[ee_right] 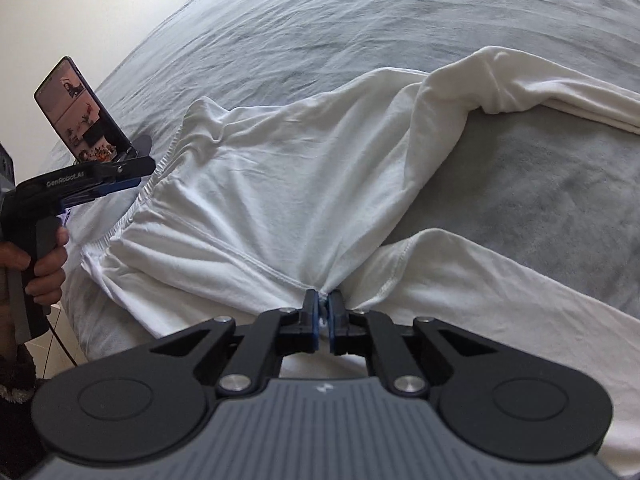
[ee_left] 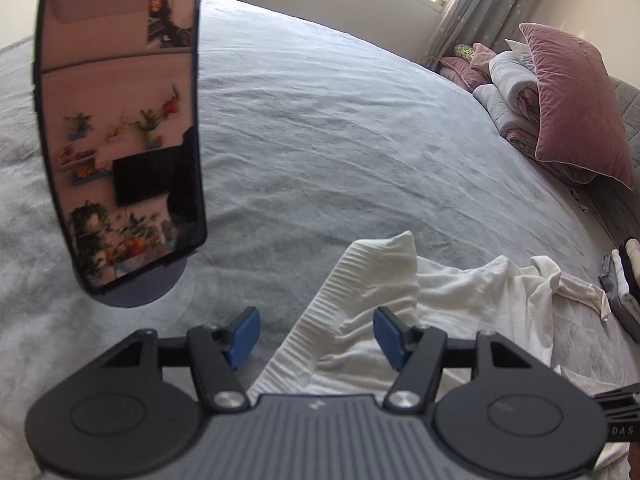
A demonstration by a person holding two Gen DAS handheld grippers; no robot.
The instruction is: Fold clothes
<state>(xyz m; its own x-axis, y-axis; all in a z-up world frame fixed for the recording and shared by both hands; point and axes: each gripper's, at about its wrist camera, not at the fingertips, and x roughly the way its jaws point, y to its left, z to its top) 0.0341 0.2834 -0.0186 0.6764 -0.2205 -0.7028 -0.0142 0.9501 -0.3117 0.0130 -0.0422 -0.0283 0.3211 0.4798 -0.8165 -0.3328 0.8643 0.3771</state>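
The soft, limp white garment (ee_right: 280,184) bunches between the clamped right gripper (ee_right: 324,308); its ribbed hem (ee_left: 320,312) lies between the open left gripper (ee_left: 316,336), best pinched there.

My wide bed under its wrinkled grey sheet (ee_right: 320,20) carries crumpled white cotton trousers (ee_right: 280,184), a propped dark phone (ee_left: 120,128), and plum velvet pillows (ee_left: 576,100) beside rolled quilts (ee_left: 516,92).

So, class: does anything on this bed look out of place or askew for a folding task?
Yes. The white garment lies rumpled, one sleeve twisted sideways. A phone on a stand sits on the bed close beside its ribbed hem.
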